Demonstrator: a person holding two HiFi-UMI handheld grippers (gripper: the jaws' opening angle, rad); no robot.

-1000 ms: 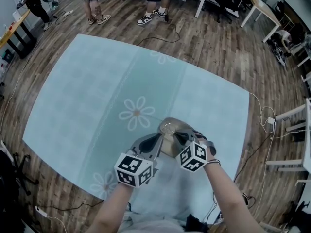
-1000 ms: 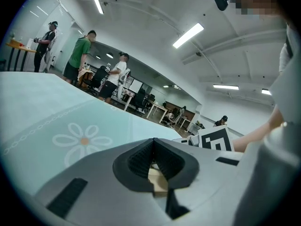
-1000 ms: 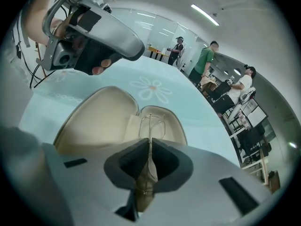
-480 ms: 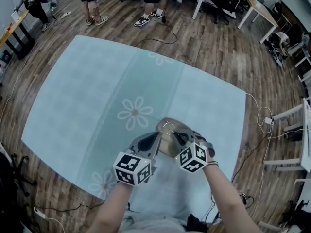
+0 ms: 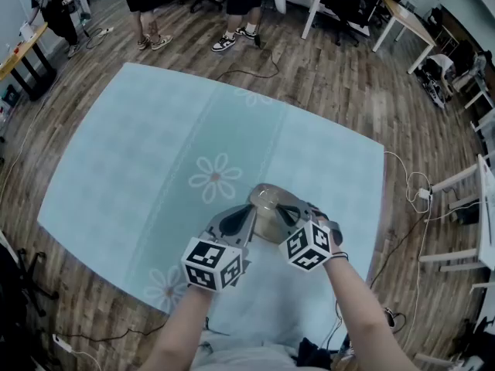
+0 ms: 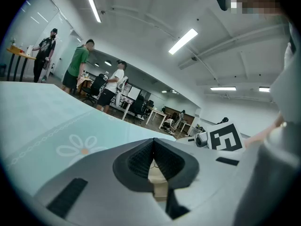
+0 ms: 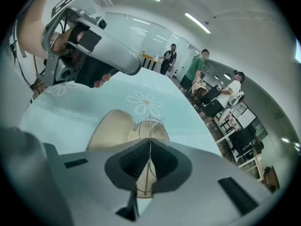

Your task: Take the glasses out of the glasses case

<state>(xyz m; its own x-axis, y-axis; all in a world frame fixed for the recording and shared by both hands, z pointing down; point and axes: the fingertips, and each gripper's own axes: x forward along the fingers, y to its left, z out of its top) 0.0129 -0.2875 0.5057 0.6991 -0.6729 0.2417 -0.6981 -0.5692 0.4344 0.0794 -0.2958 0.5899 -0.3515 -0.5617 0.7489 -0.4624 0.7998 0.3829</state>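
An open beige glasses case (image 5: 268,210) is held just above the light blue tablecloth (image 5: 139,153), near its front edge. My left gripper (image 5: 246,224) is shut on the case's near edge; a beige strip of the case (image 6: 158,179) shows between its closed pads. My right gripper (image 5: 291,216) is shut on the thin wire-rimmed glasses (image 7: 149,126), whose rim rises out of the closed jaws over the case's open shell (image 7: 110,128). In the right gripper view, the left gripper (image 7: 94,46) hangs at upper left.
The cloth has daisy prints (image 5: 215,178) and covers a table on a wooden floor. Several people (image 5: 139,6) stand beyond the far edge. Desks and chairs (image 5: 402,22) stand at the right and back, and cables (image 5: 421,188) lie on the floor at right.
Both grippers have risen a little with the case and glasses between them. They hold the same places relative to each other.
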